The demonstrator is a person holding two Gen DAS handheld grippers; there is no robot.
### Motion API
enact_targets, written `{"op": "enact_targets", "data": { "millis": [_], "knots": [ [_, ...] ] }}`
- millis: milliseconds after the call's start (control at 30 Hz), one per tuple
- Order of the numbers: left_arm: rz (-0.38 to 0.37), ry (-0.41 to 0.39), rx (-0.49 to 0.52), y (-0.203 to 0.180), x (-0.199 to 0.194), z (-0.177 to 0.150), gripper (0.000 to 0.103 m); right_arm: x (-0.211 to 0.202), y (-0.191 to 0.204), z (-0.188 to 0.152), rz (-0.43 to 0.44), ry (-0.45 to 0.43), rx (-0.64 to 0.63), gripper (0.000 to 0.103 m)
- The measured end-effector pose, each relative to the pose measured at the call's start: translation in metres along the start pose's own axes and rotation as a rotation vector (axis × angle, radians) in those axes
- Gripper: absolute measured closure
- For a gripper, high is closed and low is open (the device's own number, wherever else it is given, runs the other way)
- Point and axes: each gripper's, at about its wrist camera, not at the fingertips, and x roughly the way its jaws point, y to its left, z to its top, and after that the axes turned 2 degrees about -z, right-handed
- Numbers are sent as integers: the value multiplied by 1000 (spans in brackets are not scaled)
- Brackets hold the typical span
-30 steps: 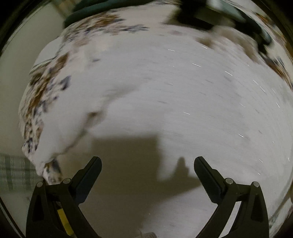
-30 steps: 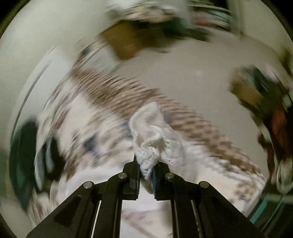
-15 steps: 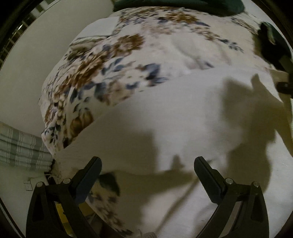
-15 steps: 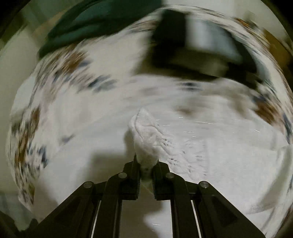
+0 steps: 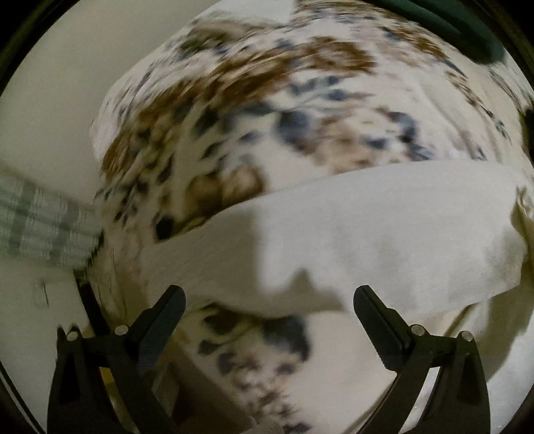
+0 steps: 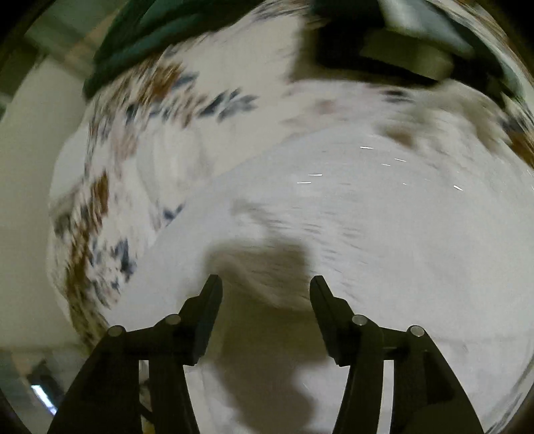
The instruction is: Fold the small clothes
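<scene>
The white garment [image 6: 367,233] lies spread on the floral bedspread [image 6: 110,207], and nothing is pinching it now. The right gripper [image 6: 266,287] has just been opening, its two black fingers [image 6: 208,300] standing parted with only a shadowed fold of white cloth under the gap, the pads not pressing on it. That gripper hangs right over the garment, looking down on its knit surface, where small glints streak through the blur.

Over to the left gripper [image 5: 268,300]: its jaws are spread wide, empty, nothing between them. Just beyond its fingertips [image 5: 170,300] runs the near hem of the same white garment [image 5: 367,240], a broad pale band crossing the view, with a small pointed flap hanging down at its near edge between the two fingers. Nearer than that hem, the bedspread's [image 5: 267,110] blue and brown flowers show again.

Outward now. Beyond the garment the bedspread stretches away, much of it smeared by motion. At the far end of the bed sits a dark green bundle of cloth [image 6: 143,30], and to the far right something dark and boxy [image 6: 393,50], too blurred to name. Off the left edge of the bed there's a checked grey fabric [image 5: 40,230] against a pale surface.
</scene>
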Motion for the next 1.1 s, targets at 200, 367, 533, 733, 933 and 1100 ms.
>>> {"op": "enact_targets", "data": {
  "millis": [200,367,533,733,933,1100],
  "knots": [
    [-171,132,-254,94,23,-17,0,-8,-54,-20,-83,18,102,43],
    [-317,189,-473,137,62,-27,2,10,-65,-35,-109,54,140,43],
    [-440,237,-753,159,108,-27,19,19,-54,-40,-116,69,146,43],
    [-267,153,-897,177,104,-16,92,28,-38,-38,-174,59,132,43],
    [-110,-26,-621,132,33,26,94,18,-47,-32,-302,38,131,43],
    [-84,-188,-290,59,-26,53,94,-4,-80,-25,-325,0,196,28]
  ]
}}
